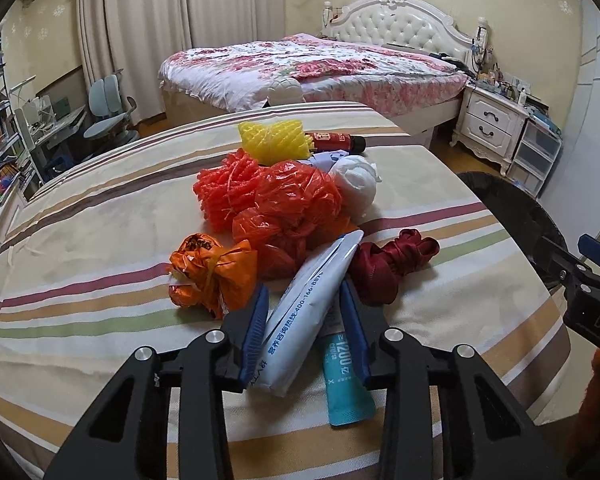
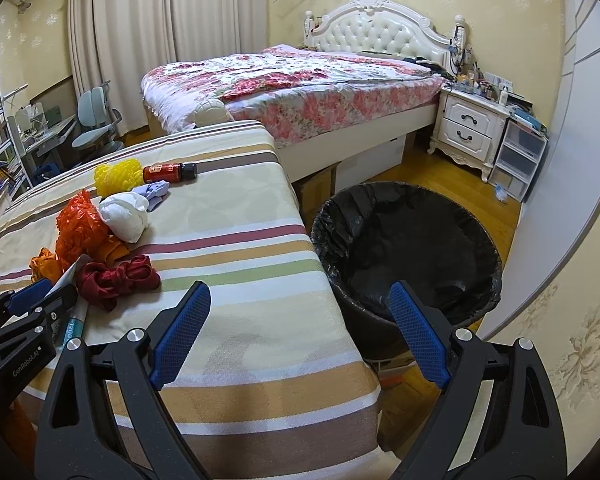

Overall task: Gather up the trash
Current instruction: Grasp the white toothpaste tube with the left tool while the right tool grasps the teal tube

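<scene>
Trash pile [image 1: 276, 200] on striped table [image 2: 236, 220], bin [image 2: 408, 256] at its right, bed [image 2: 300, 80] behind, bottle [image 2: 170, 172] seemingly rearmost.

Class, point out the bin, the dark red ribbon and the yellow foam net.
bin [image 2: 476, 236], right wrist view, black liner at rim
ribbon [image 1: 392, 258], left wrist view, middle of bundle
foam net [image 1: 274, 140], left wrist view, centre of mesh

Both views were evenly lit by soft, warm indoor light, with only faint shadows. Focus was sharp throughout, without motion blur. Fisheye distortion bent the room's lines, and dark vignetting filled the corners.
</scene>
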Demonstrator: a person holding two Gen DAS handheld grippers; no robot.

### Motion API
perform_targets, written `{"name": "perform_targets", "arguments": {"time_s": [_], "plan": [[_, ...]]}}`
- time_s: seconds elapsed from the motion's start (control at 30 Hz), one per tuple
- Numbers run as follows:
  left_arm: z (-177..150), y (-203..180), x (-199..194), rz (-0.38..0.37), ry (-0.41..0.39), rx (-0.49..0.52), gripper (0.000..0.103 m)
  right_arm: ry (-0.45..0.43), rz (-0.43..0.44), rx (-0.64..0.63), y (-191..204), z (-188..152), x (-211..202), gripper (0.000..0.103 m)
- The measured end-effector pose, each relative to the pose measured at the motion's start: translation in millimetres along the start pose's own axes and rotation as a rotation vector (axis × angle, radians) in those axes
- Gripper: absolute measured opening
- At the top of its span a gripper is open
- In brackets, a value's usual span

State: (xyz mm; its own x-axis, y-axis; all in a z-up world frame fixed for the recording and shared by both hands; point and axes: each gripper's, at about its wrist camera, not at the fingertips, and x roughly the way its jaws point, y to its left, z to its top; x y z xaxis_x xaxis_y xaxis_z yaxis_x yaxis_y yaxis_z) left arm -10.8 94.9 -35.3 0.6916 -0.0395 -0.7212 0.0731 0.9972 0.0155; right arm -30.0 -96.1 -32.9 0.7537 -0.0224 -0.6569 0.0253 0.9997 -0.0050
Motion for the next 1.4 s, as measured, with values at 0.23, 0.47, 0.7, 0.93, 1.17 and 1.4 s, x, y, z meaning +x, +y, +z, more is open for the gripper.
{"name": "perform_targets", "arguments": {"time_s": [0.23, 0.47, 0.7, 0.93, 1.17, 1.4], "plan": [[0, 2, -17, -0.032, -0.03, -0.003, 0.028, -0.005, 0.004, -0.007, 3, -1, -1, 0.089], [-5, 19, -22, -0.029, -0.021, -0.044, 0.028, -0.007, 0.017, -0.021, 12, -5, -5, 0.089], [-12, 36, -19, -0.009, 0.003, -0.079, 0.028, 0.004, 0.036, -0.034, 20, -8, -3, 0.089], [-12, 38, -20, -0.044, 0.006, -0.097, 0.047, 0.011, 0.036, -0.046, 24, -8, -1, 0.089], [-11, 27, -9, -0.085, 0.039, -0.081, 0.057, 0.011, 0.036, -0.046, 25, -8, -1, 0.089], [-18, 23, 1, -0.118, 0.073, -0.073, 0.044, 0.018, 0.041, -0.045, 26, -11, 0, 0.089]]}}
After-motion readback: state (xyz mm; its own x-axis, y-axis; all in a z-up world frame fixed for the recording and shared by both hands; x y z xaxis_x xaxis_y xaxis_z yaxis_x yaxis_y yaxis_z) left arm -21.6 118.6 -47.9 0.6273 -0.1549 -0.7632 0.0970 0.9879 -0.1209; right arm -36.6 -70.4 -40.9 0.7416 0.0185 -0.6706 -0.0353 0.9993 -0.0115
